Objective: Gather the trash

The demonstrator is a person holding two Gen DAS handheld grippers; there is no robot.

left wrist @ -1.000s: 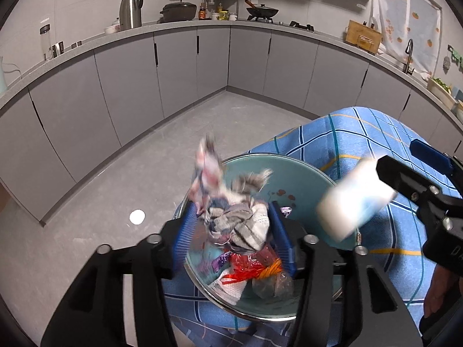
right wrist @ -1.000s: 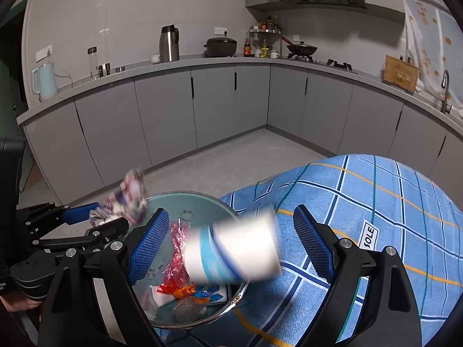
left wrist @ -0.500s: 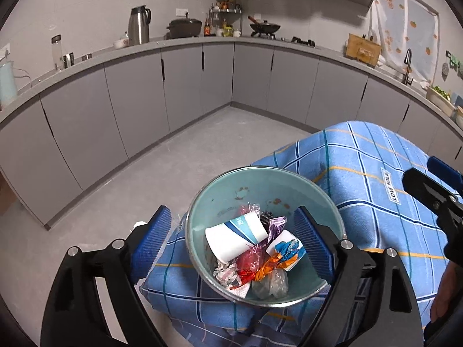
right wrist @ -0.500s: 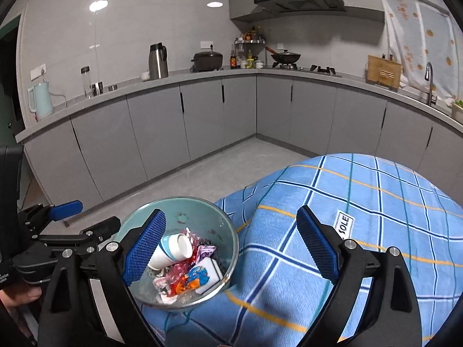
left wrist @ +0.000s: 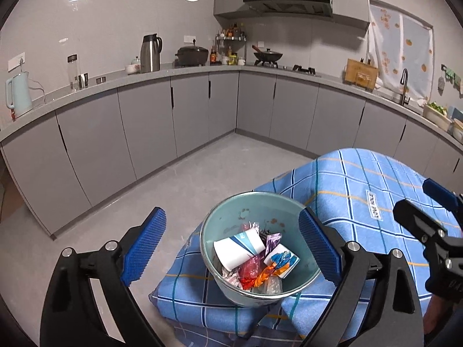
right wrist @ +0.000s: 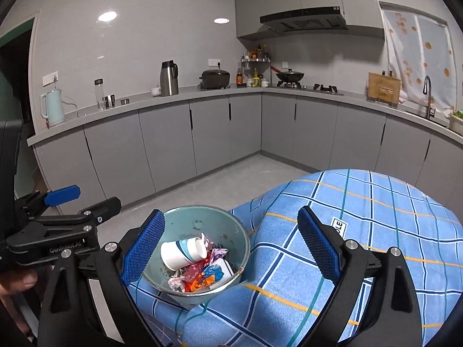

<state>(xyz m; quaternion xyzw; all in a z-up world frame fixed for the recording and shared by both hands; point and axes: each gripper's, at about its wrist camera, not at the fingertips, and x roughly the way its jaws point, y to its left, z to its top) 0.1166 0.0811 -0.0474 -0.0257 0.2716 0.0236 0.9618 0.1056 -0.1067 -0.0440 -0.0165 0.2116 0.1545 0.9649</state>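
Below, trash [left wrist: 251,263] in bowl [left wrist: 231,205], hand-held gripper [left wrist: 231,245] opening.

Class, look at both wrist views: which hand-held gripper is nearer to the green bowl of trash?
Left, narrowly. The left hand-held gripper, jaws opening and empty, frames the green bowl squarely; the right hand-held gripper sits off to the bowl's right, over the blue checked cloth.

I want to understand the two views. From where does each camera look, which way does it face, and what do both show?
Left wrist: on the left gripper, jaws opening with nothing held, aimed down at the bowl of trash; right gripper at the right edge.
Right wrist: on the right gripper, open and empty, facing the bowl and tablecloth; left gripper and a hand at the left.
Shared: bowl, cup, tablecloth, kitchen counter.
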